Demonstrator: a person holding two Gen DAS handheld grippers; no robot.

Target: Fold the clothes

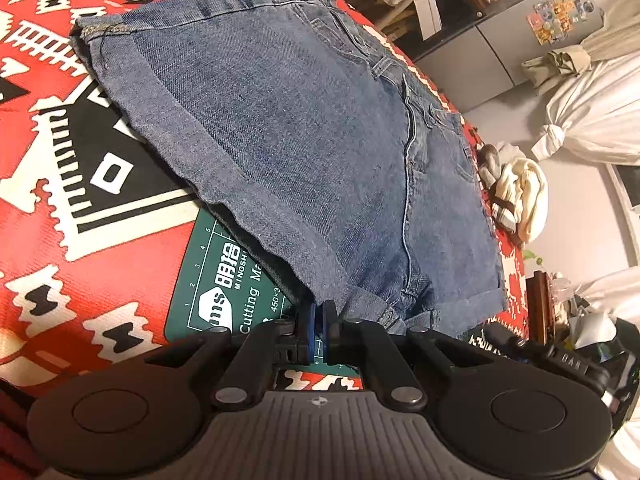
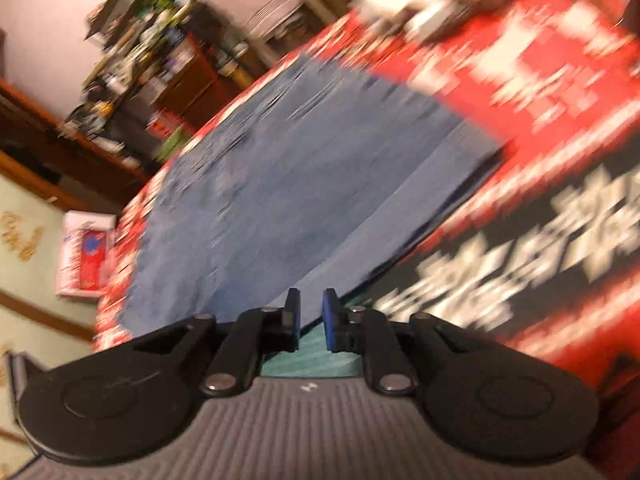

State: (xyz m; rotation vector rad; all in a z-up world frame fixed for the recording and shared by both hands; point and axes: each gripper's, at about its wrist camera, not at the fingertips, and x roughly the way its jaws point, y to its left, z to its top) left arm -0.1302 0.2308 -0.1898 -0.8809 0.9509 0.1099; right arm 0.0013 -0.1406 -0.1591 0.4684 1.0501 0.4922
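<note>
A pair of blue denim shorts [image 1: 304,136] lies spread flat on the bench, over a red cloth with a black-and-white geometric pattern [image 1: 72,168]. One rolled leg cuff overlaps a green cutting mat [image 1: 224,288] that sits on the cloth. The mat's white print reads "MINGSH…", "Cutting Ma…" and "450×3…", partly hidden by the denim, beside Chinese characters, a logo with the letters "ms" and a ruler scale numbered 1 to 5 along its edge.

The left claw [image 1: 319,312] has its blue pads nearly together, just at the cuffed hem of the shorts; whether cloth is caught between them cannot be told.

In the right wrist view, heavily blurred, the right claw [image 2: 311,312] has its pads apart with nothing between them, over the green mat at the near edge of the shorts [image 2: 280,184].

Off the bench stand a grey cabinet with stickers [image 1: 560,16] and white bundles [image 1: 592,112].
</note>
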